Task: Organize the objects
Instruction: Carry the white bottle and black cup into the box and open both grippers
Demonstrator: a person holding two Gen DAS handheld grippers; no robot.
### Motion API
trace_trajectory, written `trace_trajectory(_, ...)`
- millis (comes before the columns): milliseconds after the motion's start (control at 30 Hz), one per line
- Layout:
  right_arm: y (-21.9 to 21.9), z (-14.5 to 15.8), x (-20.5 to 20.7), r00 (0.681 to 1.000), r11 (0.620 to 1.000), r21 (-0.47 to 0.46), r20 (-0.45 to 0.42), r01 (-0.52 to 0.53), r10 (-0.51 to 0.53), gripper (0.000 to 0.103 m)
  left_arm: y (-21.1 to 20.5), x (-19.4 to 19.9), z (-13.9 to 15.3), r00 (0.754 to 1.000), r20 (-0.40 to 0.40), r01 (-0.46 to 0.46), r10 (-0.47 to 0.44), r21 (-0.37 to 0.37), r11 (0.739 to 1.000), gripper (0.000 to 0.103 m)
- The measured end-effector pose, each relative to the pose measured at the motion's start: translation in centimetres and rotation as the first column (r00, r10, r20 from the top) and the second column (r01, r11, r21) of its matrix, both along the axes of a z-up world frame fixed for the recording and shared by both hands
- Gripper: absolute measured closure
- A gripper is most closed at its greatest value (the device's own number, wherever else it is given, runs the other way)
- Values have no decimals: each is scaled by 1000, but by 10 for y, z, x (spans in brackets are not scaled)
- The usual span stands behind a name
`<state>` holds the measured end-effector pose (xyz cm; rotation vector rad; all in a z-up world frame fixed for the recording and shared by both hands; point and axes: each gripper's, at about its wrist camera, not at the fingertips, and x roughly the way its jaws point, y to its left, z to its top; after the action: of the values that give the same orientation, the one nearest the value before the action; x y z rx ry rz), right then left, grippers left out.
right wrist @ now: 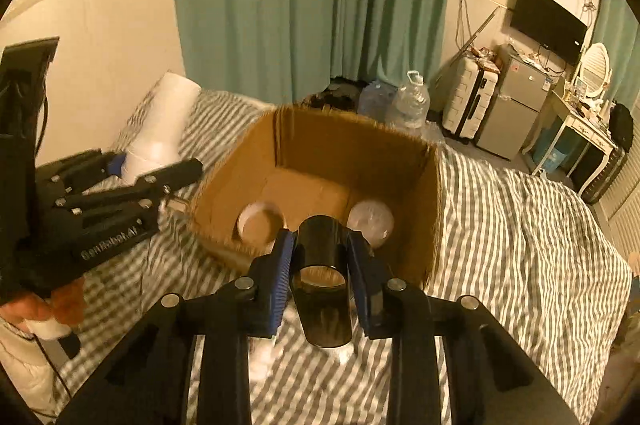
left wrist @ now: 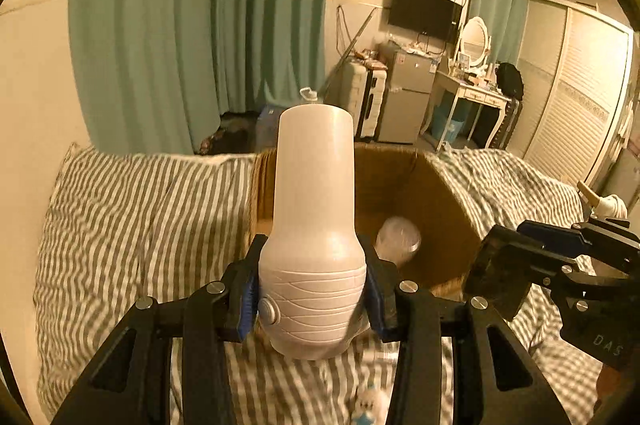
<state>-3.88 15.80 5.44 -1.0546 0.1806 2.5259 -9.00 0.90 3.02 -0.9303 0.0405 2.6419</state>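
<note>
While the left gripper pinches a white plastic bottle-shaped device between its blue-padded fingers, the pads press on the ribbed lower body, just beside a small round button, and the smooth neck stands up and away from them. Past the fingertips lies an open cardboard box on a grey-and-white striped bed, and a clear plastic cup lies on its side within the box, just right of the held device. Off to the right of these fingers the right gripper shows as a dark, blurred shape above the box's near corner. In the right wrist view, the right gripper has its fingers closed on a dark, smoky translucent cup, one pad on either side of its wall, the open mouth turned toward the camera. Beyond those fingertips the same cardboard box holds a white cup on the left and the clear plastic cup on the right, both lying on the floor of the box. Left of these fingers, the left gripper holds the white device above the bed, a person's hand below it. Farther off hang teal curtains, with water jugs, a suitcase and a small fridge on the floor beyond the bed.
</note>
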Motion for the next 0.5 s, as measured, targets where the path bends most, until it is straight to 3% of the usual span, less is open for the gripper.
trace_trajectory(233, 42, 9, -47, 999, 1000, 1, -40, -4, 4, 76, 27, -51, -18, 1000, 26, 17, -17, -10, 1000, 60)
trace_trajectory(500, 104, -56, -95, 998, 977, -212, -56, -28, 17, 76, 39, -102, -85, 988, 156, 6, 3, -57, 998, 60)
